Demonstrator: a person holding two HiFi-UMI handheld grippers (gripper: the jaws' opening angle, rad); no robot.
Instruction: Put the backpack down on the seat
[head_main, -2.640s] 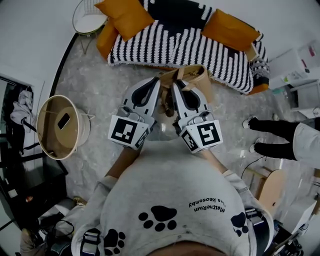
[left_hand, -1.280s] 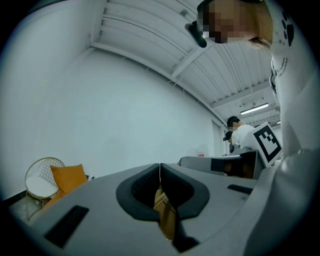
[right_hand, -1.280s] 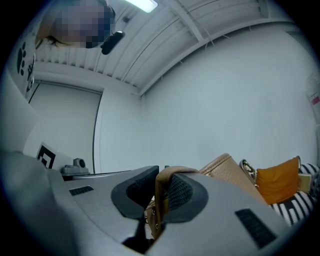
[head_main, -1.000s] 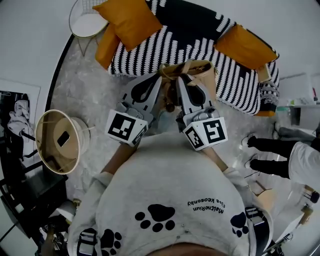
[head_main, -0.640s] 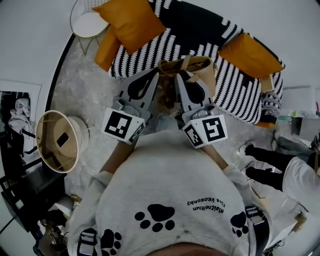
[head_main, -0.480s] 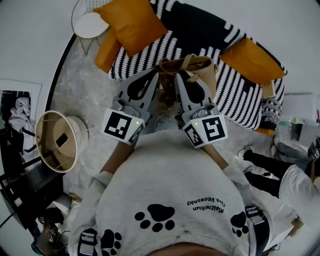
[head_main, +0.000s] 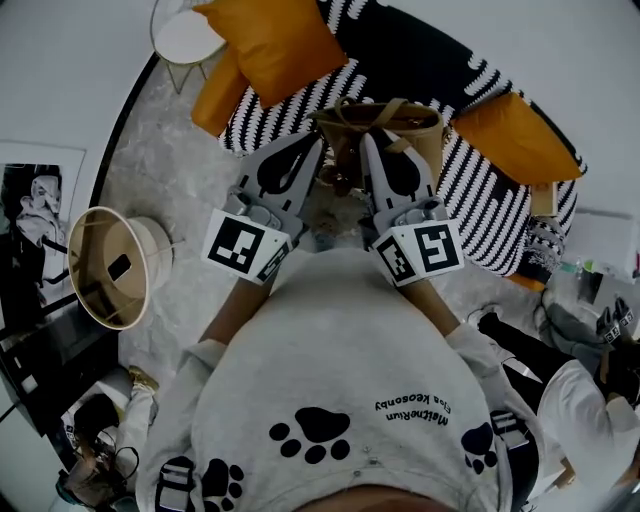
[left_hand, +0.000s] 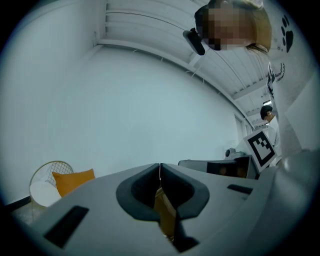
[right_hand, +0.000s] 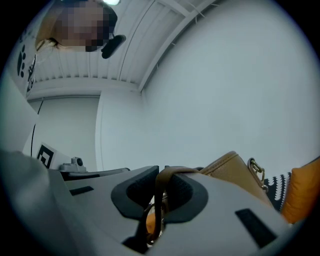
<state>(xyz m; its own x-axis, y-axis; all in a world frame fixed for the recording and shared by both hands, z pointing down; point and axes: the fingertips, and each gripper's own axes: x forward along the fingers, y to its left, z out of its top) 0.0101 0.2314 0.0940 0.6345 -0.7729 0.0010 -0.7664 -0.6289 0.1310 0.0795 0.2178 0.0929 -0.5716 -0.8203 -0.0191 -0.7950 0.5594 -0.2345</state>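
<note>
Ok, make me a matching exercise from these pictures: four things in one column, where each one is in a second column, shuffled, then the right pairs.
Things:
1. backpack
2. orange cushions
3. round basket
4. white wire chair

Places:
A. on the floor to the person's left
B. hanging by its straps from the left gripper and the right gripper
C. beside the sofa's end, at the head view's top left
D. on the striped sofa

Pairs: 1-B, 2-D, 3-A, 4-C.
</note>
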